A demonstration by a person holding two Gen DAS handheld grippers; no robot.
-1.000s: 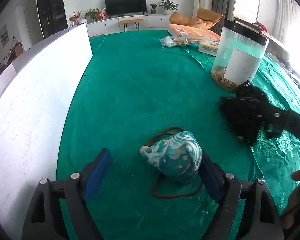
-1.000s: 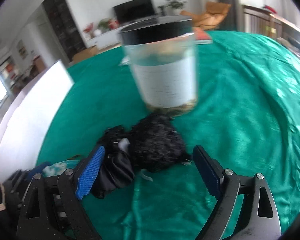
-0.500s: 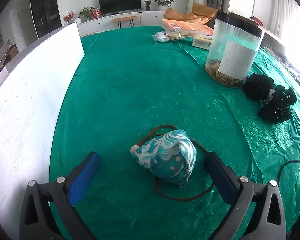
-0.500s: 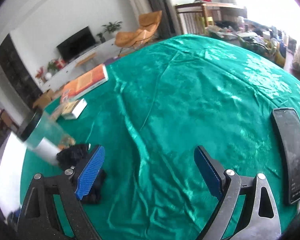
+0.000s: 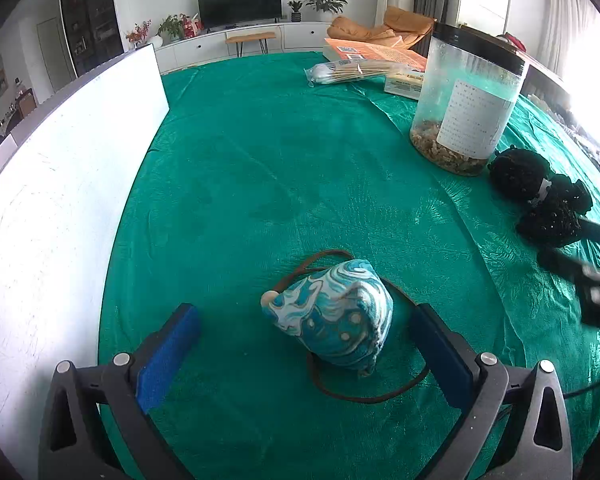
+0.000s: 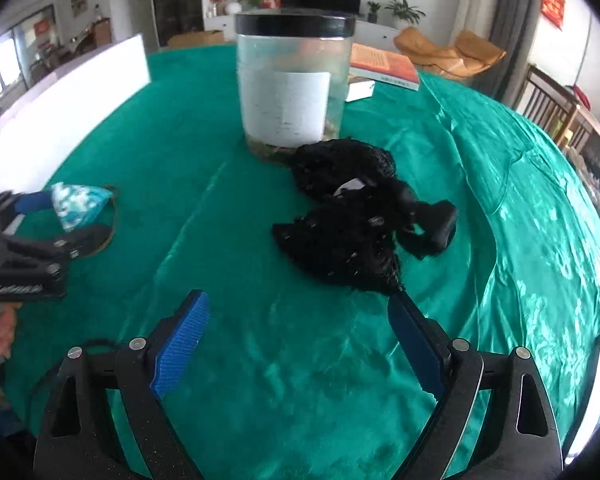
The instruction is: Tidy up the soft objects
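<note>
A blue-and-white swirled pouch (image 5: pixel 334 314) with a brown cord lies on the green cloth, between the open fingers of my left gripper (image 5: pixel 306 330), nearer the right finger. It also shows at the left of the right wrist view (image 6: pixel 78 204). A fluffy black soft item (image 6: pixel 352 216) lies in front of a clear jar; in the left wrist view it (image 5: pixel 540 196) is at the far right. My right gripper (image 6: pixel 298 322) is open and empty, just short of the black item.
A clear jar with a black lid (image 5: pixel 466 98) stands on the green tablecloth (image 5: pixel 260 160). A white board (image 5: pixel 60 184) runs along the left. An orange book (image 5: pixel 374 50), a bag of sticks (image 5: pixel 348 72) and a small box sit at the far end.
The right gripper swung away over the cloth, then back to face the black item and jar. The black item now lies beside the jar. The left gripper stayed around the pouch.
</note>
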